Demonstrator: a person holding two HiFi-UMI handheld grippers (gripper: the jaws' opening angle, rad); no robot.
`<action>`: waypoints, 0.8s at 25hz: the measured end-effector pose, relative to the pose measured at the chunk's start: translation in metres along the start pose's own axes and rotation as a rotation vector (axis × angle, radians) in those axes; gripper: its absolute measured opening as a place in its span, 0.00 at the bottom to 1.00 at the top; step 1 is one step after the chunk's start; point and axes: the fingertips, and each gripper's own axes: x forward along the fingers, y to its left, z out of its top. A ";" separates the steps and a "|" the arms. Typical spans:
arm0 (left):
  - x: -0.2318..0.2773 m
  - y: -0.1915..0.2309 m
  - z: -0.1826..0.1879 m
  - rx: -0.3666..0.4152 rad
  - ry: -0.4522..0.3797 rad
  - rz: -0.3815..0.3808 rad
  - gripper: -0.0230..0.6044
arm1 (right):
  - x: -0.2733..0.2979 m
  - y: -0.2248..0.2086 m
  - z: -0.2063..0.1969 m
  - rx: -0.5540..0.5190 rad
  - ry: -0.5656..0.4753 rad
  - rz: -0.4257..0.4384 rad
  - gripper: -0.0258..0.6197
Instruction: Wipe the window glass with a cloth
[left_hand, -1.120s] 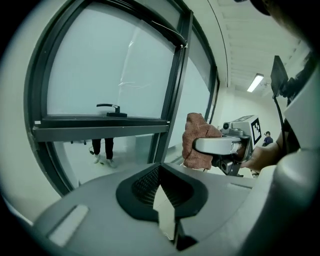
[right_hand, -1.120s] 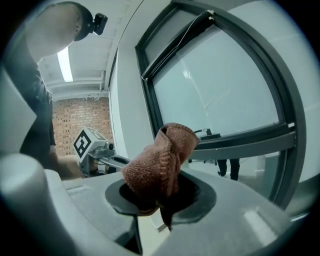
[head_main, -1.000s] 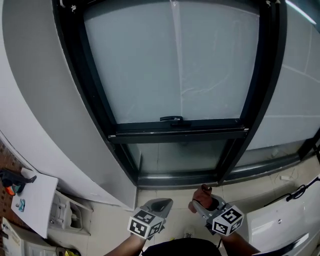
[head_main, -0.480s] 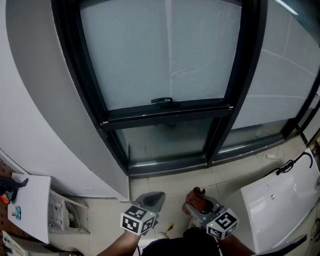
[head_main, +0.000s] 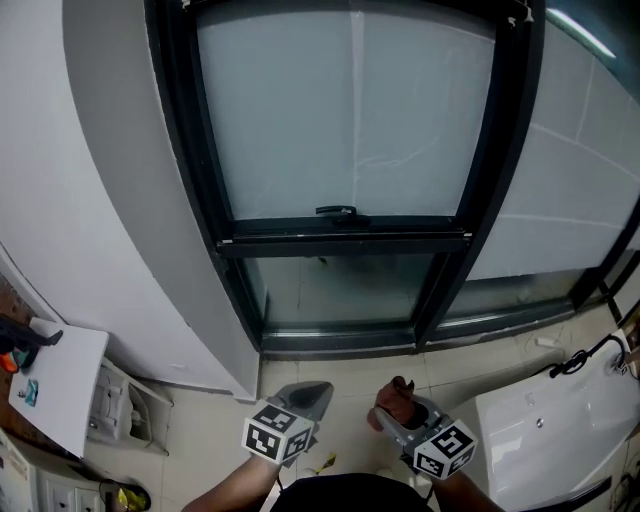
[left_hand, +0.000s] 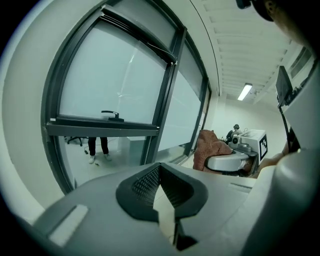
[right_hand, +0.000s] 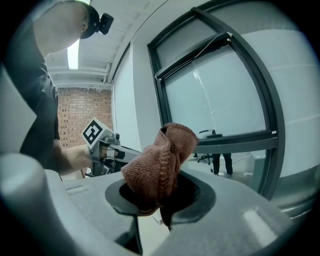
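Bunched brown cloth (right_hand: 162, 160) sits clamped in right tool (right_hand: 160, 197), apart from frosted window glass (head_main: 300, 120).

Open floor (head_main: 345, 372) up to the window glass (head_main: 340, 110), only a black handle (head_main: 337, 212) proud of its frame (head_main: 345, 246).

We count two grippers at the bottom of the frame, the left gripper (head_main: 308, 398) and the right gripper (head_main: 408, 408). There is one brown cloth (right_hand: 161, 161) and one window handle (head_main: 338, 211) at centre. The dark frame holds two panes, an upper pane (head_main: 300, 120) and a lower pane (head_main: 340, 290). One white table (head_main: 60, 390) sits at lower left.
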 end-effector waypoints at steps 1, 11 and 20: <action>0.001 -0.004 0.000 0.001 -0.001 0.006 0.06 | -0.003 -0.002 0.001 -0.005 -0.002 0.003 0.21; 0.003 -0.027 0.003 0.020 -0.015 0.059 0.06 | -0.016 -0.014 0.001 -0.030 -0.007 0.050 0.20; 0.002 -0.031 0.002 0.016 -0.009 0.076 0.06 | -0.018 -0.014 -0.002 -0.015 -0.016 0.057 0.20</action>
